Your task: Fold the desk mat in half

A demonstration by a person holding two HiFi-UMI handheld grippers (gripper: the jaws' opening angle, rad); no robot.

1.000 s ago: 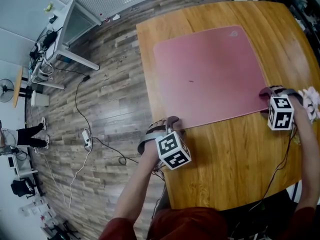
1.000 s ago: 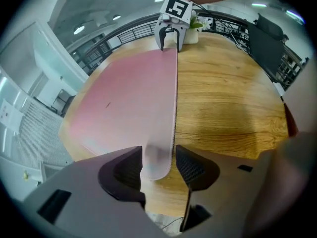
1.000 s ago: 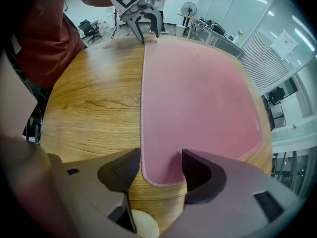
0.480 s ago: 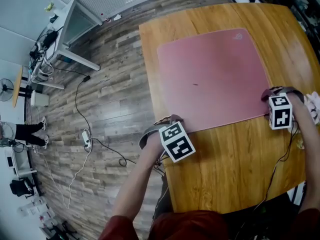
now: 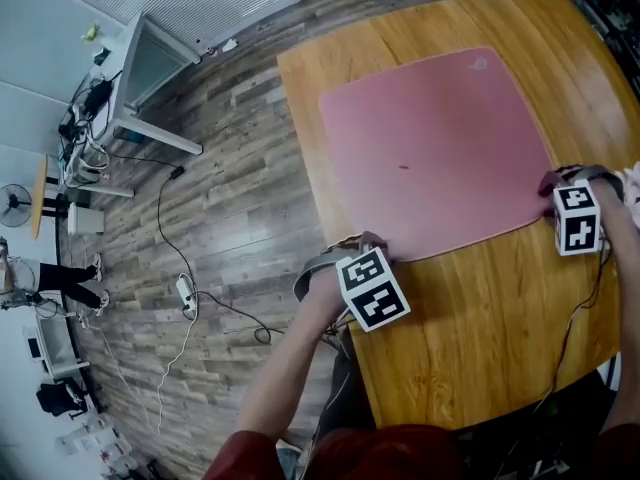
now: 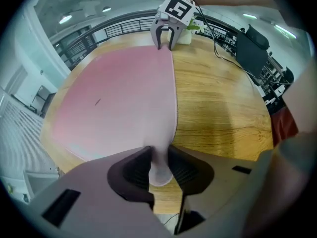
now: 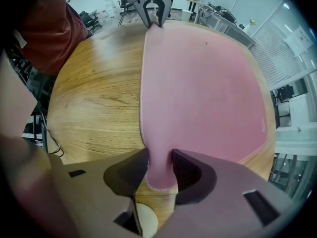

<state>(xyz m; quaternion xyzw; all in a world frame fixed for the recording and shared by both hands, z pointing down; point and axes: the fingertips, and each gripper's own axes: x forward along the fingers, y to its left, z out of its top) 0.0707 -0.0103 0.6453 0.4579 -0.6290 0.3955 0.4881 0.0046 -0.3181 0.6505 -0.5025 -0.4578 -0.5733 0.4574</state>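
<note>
The pink desk mat (image 5: 435,148) lies flat on the wooden table (image 5: 480,298). My left gripper (image 5: 372,246) is at the mat's near left corner. In the left gripper view its jaws are closing (image 6: 159,156) and the mat corner (image 6: 159,170) is pinched between the pads. My right gripper (image 5: 556,182) is at the near right corner. Its jaws are closing too (image 7: 159,158), with that corner of the mat (image 7: 159,175) pressed between them. Each gripper shows at the far end of the other's view: the right gripper (image 6: 166,33), the left gripper (image 7: 153,6).
The table's left edge (image 5: 305,168) drops to a wood floor with cables and a power strip (image 5: 185,290). A white desk (image 5: 150,63) stands at the far left. A pale cloth (image 5: 632,183) lies beside my right hand. Black equipment (image 6: 255,51) stands past the table.
Both grippers have stayed at the mat's near corners while the view drifted a little. The mat still lies flat.
</note>
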